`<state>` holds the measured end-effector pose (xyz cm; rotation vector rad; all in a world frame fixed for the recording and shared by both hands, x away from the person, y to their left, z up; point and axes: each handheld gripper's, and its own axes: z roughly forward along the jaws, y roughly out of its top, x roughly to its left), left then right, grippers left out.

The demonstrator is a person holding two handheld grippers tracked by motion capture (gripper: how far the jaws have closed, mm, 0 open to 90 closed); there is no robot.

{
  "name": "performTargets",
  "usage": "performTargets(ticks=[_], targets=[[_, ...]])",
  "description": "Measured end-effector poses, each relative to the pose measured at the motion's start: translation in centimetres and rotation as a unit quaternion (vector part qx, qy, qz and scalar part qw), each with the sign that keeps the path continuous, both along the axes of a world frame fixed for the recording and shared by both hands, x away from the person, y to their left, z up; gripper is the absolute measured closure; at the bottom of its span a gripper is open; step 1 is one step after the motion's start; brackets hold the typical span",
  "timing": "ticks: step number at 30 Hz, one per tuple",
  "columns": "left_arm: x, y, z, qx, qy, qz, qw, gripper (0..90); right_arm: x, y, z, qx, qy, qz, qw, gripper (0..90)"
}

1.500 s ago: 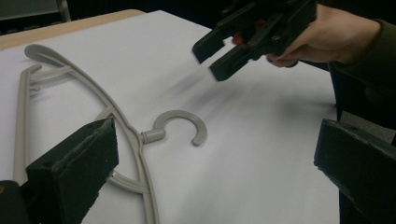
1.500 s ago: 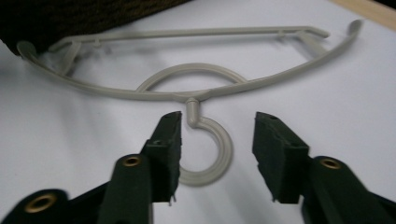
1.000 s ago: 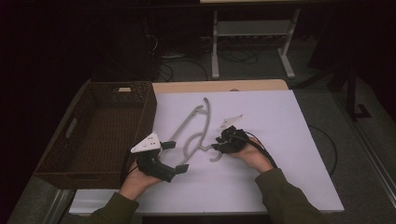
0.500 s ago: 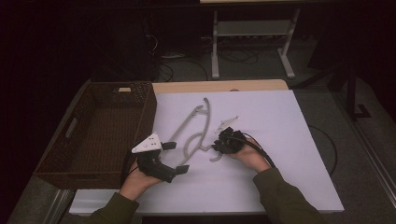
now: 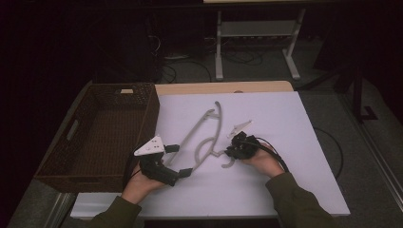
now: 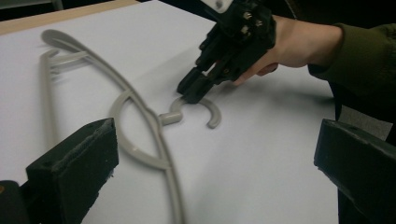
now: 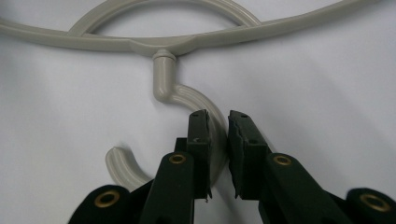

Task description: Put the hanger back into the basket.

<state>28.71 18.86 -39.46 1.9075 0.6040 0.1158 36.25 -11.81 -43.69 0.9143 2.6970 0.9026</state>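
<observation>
Nearest the person, the left gripper (image 5: pixel 178 160) hovered just above the white sheet-covered table (image 5: pixel 304 142), its jaws spread wide and holding nothing; in the left gripper view its two black padded jaws framed the scene from either side, with the hanger's arm running between them toward the lower edge. Beyond it, the right gripper (image 7: pixel 218 119) was pressed low over the curved hook (image 7: pixel 205 105) of the pale grey plastic clothes hanger (image 5: pixel 204 137); its jaws stood nearly closed, one on each side of the ribbed hook strip, and appeared to pinch it, though firm contact on both pads could not be confirmed. The hanger lay flat on the sheet near the table's middle, its hook toward the right hand (image 5: pixel 261 159) and its long arms reaching away toward the far edge; the open loop below the neck sat between the two grippers. To the left, touching the sheet's edge, stood the dark brown woven wicker basket (image 5: pixel 57 156), apparently empty. Judged from this arrangement, the step in hand was securing the hook; doing it well would call for seating the strip deep between the pads, squeezing fully before any lift, and keeping the wrist level so the long arms did not swing; a shallow pinch on the curved, ribbed plastic risked slipping or twisting.
</observation>
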Motion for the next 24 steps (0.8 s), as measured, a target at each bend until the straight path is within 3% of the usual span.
performTargets(ticks=[6, 12, 13, 15, 19, 24], targets=[[0.0, -0.1, 0.0, 0.001, 0.001, 0.0, 1.0, 0.0, -1.9, -2.7, 0.1, -0.014, 0.004, -0.013, 0.9998, 78.7], [0.0, -0.2, 0.0, 0.002, 0.0, 0.0, 1.0, 0.0, -3.0, -4.0, 0.2, -0.011, 0.006, -0.015, 0.9998, 76.6], [0.0, -0.2, 0.0, 0.002, 0.0, -0.001, 1.0, 0.0, -2.7, -4.1, 0.8, 0.006, -0.009, -0.017, 0.9998, 72.7], [0.1, -0.3, 0.0, 0.001, 0.002, 0.0, 1.0, 0.0, -1.8, -3.9, 1.8, 0.027, -0.022, -0.028, 0.999, 73.4], [0.1, -0.4, -0.1, 0.004, 0.001, -0.003, 1.0, 0.0, 1.1, -2.9, 2.9, 0.045, -0.043, -0.042, 0.9971, 82.0], [0.1, -0.4, -0.3, 0.004, 0.003, -0.006, 1.0, 0.0, 4.7, -1.2, 2.5, 0.038, -0.042, -0.062, 0.9964, 89.2]])
